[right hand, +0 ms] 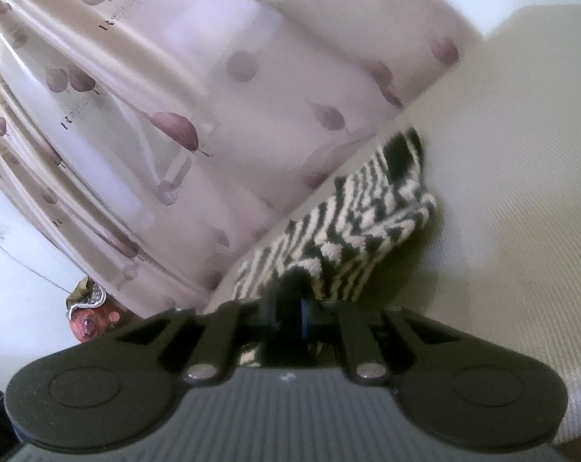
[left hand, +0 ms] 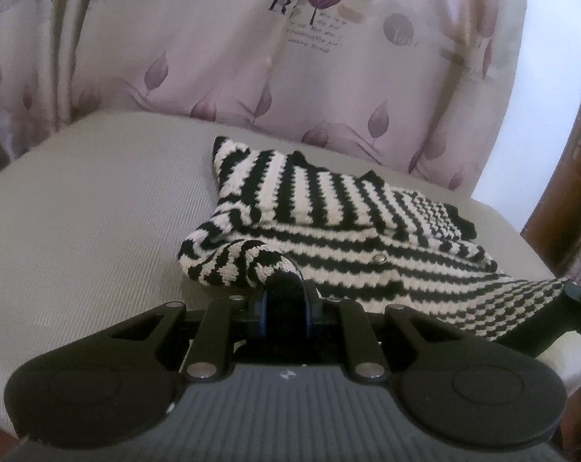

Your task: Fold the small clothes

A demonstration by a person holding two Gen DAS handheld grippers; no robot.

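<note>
While both grippers pinch its near hem, a striped knit garment (left hand: pixel 329 223) lies partly folded on a grey cushion (left hand: pixel 90 208).

The left gripper (left hand: pixel 284 300) is clamped on a rolled edge at six o'clock in its view; the right gripper (right hand: pixel 290 300) is clenched on the hem at six o'clock in its own. Paired corner holds probably keep the hem taut for carrying it over. Bare cushion lies open toward nine o'clock in the left view; a leaf-print curtain (left hand: pixel 252 57) bounds the far edge at twelve, a wooden frame (left hand: pixel 567 192) at three.
</note>
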